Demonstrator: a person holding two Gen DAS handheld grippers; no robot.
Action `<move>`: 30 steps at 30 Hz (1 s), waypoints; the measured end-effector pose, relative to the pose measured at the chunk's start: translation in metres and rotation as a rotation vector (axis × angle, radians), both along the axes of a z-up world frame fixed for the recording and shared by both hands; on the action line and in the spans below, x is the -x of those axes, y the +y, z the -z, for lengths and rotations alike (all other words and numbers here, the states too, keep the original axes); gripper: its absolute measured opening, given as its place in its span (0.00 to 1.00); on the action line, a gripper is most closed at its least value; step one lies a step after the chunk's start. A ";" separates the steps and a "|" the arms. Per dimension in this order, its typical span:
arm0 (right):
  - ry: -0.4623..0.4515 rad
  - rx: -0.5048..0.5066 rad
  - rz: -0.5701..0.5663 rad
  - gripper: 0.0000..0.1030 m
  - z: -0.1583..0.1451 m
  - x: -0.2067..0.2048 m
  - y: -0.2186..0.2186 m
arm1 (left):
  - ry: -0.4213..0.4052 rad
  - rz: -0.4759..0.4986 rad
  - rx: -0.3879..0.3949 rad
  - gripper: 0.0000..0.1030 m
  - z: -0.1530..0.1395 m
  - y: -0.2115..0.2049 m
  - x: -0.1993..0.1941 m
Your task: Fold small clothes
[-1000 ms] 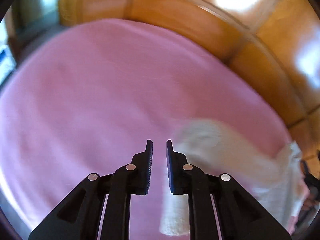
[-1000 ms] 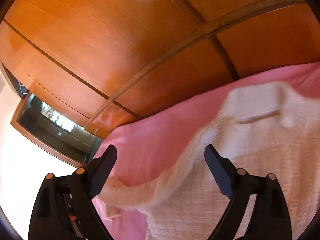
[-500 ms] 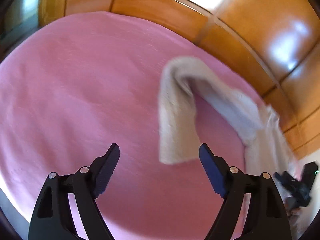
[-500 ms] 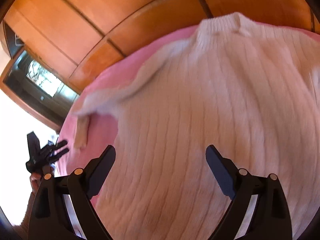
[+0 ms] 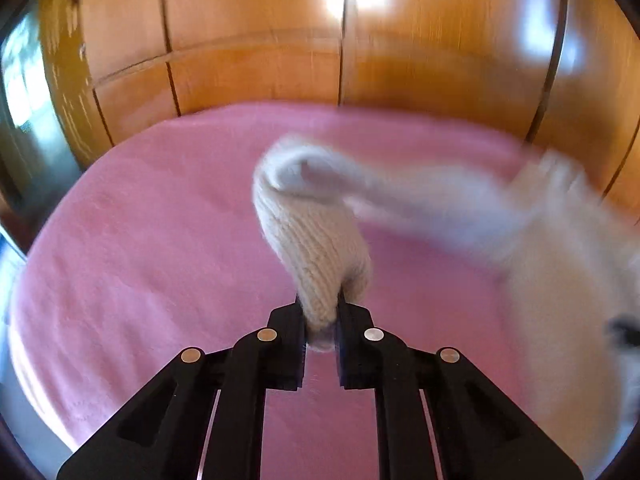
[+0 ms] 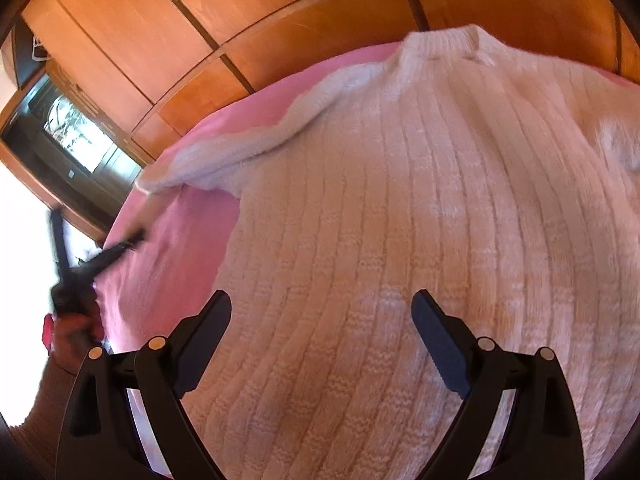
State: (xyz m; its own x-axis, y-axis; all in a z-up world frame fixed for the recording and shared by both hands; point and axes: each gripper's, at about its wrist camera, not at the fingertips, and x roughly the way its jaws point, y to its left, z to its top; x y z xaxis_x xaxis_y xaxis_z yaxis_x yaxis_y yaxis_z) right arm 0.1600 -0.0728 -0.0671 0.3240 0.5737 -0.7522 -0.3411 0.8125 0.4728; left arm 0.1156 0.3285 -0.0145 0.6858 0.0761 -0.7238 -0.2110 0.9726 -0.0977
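We see through two fisheye cameras, one behind each gripper, both tilted steeply down over a bed (image 5: pixel 140 248) and facing the wooden wardrobe (image 5: pixel 256 60) beyond it. The left view sits close above the pink cover, its fingers (image 5: pixel 286 320) at the bottom edge, and looks across the bed with the sweater (image 5: pixel 316 248) body at its right edge, blurred. The right view hangs very near the sweater (image 6: pixel 400 220), which fills most of its frame between its own fingers (image 6: pixel 208 328). Both views share the sweater's sleeve, the cover and the wardrobe. The right view also catches the left gripper (image 6: pixel 136 236), blurred, at its left edge.
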 end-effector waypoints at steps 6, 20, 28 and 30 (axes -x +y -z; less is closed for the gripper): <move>-0.057 0.087 -0.075 0.72 0.003 -0.033 0.039 | -0.255 -0.021 0.374 0.10 -0.097 0.078 0.060; -0.067 0.175 -0.184 0.63 0.023 -0.092 0.145 | 0.051 -0.350 0.338 0.10 0.017 0.155 0.059; -0.059 0.135 -0.137 0.71 0.019 -0.041 0.087 | 0.043 -0.611 0.217 0.31 0.038 0.149 0.086; -0.057 0.130 -0.102 0.72 0.017 -0.029 0.070 | -0.038 -0.560 0.221 0.31 0.024 0.132 0.090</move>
